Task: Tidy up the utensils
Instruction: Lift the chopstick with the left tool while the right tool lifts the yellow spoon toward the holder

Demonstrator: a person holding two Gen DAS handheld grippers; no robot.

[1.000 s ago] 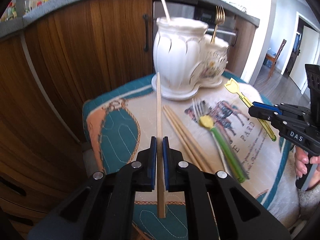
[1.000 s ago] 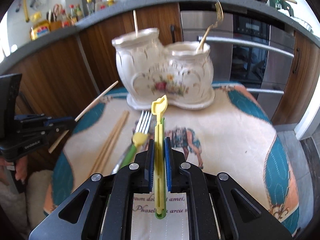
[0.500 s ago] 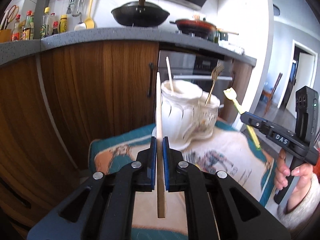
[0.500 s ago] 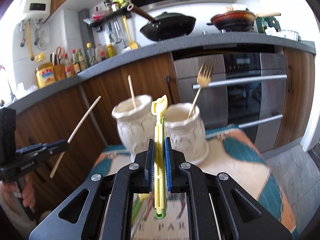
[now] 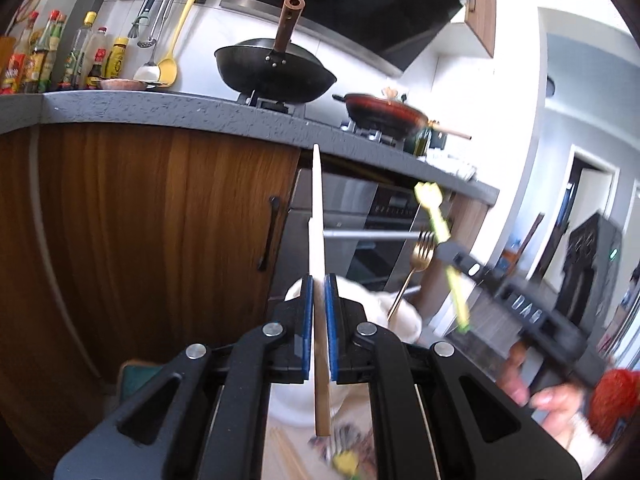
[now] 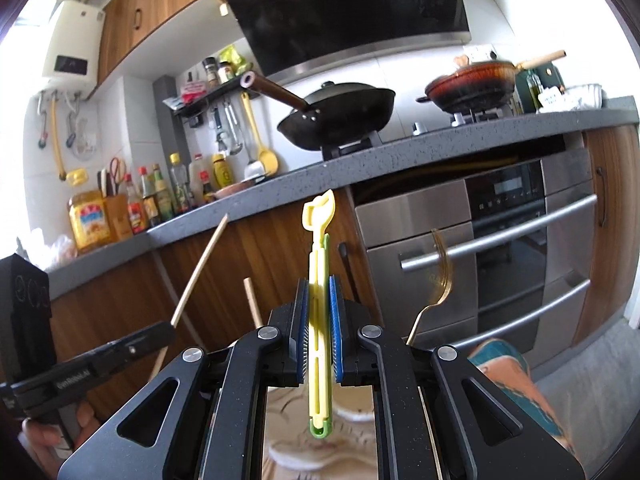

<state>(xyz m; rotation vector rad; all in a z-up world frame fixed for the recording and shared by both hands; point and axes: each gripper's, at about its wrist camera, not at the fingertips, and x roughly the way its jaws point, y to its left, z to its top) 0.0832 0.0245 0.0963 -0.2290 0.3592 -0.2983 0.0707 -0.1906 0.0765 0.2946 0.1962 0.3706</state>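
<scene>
left gripper (image 5: pixel 319 312): tipped way up, looking at the counter and wok instead of the table, blue pads pinched tight on a wooden chopstick (image 5: pixel 316 240)
chopstick: long axis runs straight along the gripper fingers, tip pointing up and away, butt end sticking out below the pads
right gripper (image 6: pixel 319 320): also raised and tilted up toward the stove, clamped on a yellow-green utensil (image 6: pixel 319 312)
yellow-green utensil: upright along the fingers, shaped yellow end on top, green end at the bottom
white holder (image 5: pixel 404 312): just peeking out behind the left gripper, blurry, gold fork (image 5: pixel 416 264) standing in it, tines up
hands: person's right hand (image 5: pixel 552 396) grips the handle low on the right side
</scene>
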